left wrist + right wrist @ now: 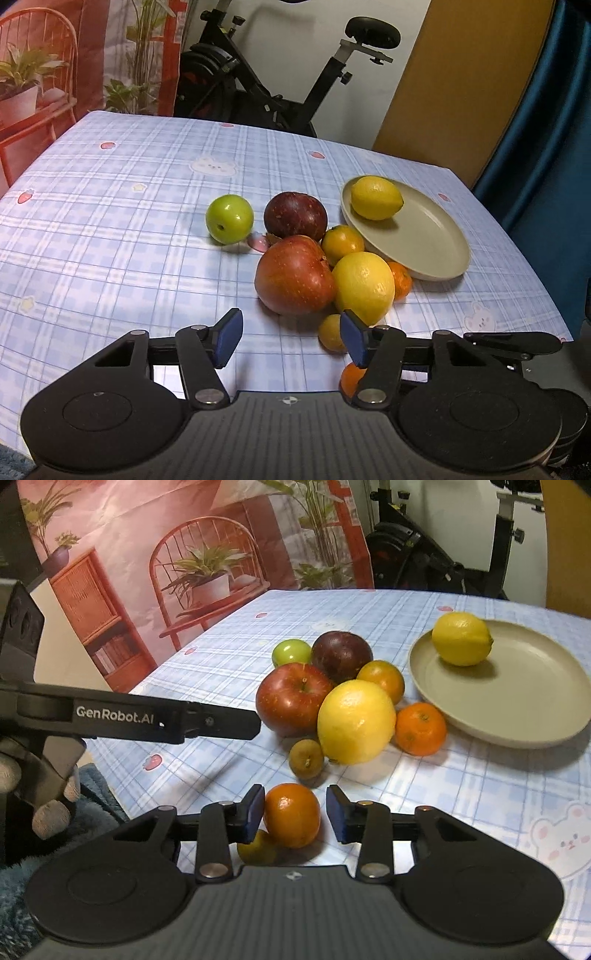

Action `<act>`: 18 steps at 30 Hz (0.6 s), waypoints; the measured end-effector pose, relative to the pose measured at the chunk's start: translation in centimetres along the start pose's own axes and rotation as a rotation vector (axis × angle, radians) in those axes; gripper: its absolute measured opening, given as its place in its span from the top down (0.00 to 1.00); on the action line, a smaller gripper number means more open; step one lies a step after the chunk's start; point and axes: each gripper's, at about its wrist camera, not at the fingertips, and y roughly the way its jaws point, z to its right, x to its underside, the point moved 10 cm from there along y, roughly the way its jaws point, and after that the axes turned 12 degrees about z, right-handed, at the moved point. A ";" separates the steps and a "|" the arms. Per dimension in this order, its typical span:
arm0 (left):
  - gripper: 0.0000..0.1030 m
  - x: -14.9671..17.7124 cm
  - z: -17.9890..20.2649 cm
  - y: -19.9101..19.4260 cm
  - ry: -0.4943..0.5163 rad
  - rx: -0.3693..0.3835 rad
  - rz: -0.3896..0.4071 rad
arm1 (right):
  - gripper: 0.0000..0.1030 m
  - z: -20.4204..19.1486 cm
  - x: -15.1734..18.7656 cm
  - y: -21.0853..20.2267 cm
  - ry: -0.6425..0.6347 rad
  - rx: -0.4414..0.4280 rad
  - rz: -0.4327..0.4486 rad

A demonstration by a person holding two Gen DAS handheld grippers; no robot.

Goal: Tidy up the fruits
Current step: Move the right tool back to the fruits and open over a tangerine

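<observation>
blue-checked tablecloth [110,229] under everything, printed with bunnies and strawberries. left gripper [291,334] low over the cloth with blue pads spread wide, nothing between them, aimed at the pile of fruit. right gripper [295,814] also spread, straddling a small orange [291,815]; left pad touching or almost touching its skin, right pad standing apart from it, so not yet pinched. greenish-yellow small fruit [256,847] half hidden just behind that left pad. beige plate [535,716] off to the right side of the pile, holding a single lemon [461,638] near its far rim. just beside the plate, a second orange [420,728] touching a big yellow citrus [356,722] at the centre of the heap. red apple [293,699] pressed against the citrus on the left, stem up. dark plum-coloured apple [341,656] behind it, green apple [291,651] beside that one, slightly apart in the left wrist view. yellow-orange mandarin [382,679] tucked between dark apple, citrus and plate. brownish small fruit [306,757] in front of the citrus, touching it. gloved hand [40,794] at the far left of the right wrist view, gripping the left tool's handle. behind the table, exercise bike [280,74] and printed backdrop [166,554] with chair and potted plants.
</observation>
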 end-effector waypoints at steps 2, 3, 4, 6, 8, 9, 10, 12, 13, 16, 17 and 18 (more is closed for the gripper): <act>0.42 0.1 0.0 0.0 -0.001 -0.002 -0.002 | 0.62 -0.1 0.1 0.1 0.001 -0.007 -0.004; 0.42 0.1 0.1 0.1 -0.002 -0.002 -0.004 | 0.62 -0.2 0.2 0.2 -0.001 -0.010 -0.006; 0.42 0.1 0.1 0.1 -0.003 -0.003 -0.006 | 0.62 -0.1 0.2 0.2 0.000 -0.011 -0.009; 0.42 0.2 0.1 0.2 -0.002 -0.002 -0.010 | 0.63 -0.1 0.3 0.2 0.010 -0.017 -0.008; 0.42 0.3 0.1 0.2 -0.001 0.002 -0.013 | 0.63 0.0 0.2 0.2 0.016 -0.018 -0.003; 0.42 0.4 0.1 0.2 -0.002 0.003 -0.014 | 0.64 0.1 0.2 0.2 0.018 -0.015 0.000; 0.42 0.4 0.2 0.2 -0.002 0.005 -0.015 | 0.64 0.2 0.2 0.1 0.017 -0.008 0.003; 0.42 0.4 0.2 0.2 -0.001 0.008 -0.013 | 0.64 0.5 -0.1 -0.1 0.022 0.003 0.014; 0.42 0.4 0.2 0.2 0.002 0.008 -0.011 | 0.64 0.7 -0.2 -0.2 0.022 0.017 0.018; 0.42 0.4 0.2 0.2 0.004 0.006 -0.010 | 0.64 2.1 -0.5 -0.5 0.031 0.081 0.029; 0.42 0.4 0.1 0.2 0.003 0.006 -0.010 | 0.64 2.6 -0.6 -0.7 0.037 0.101 0.036; 0.42 0.4 0.2 0.2 0.003 0.006 -0.011 | 0.64 3.2 -0.8 -0.9 0.036 0.129 0.045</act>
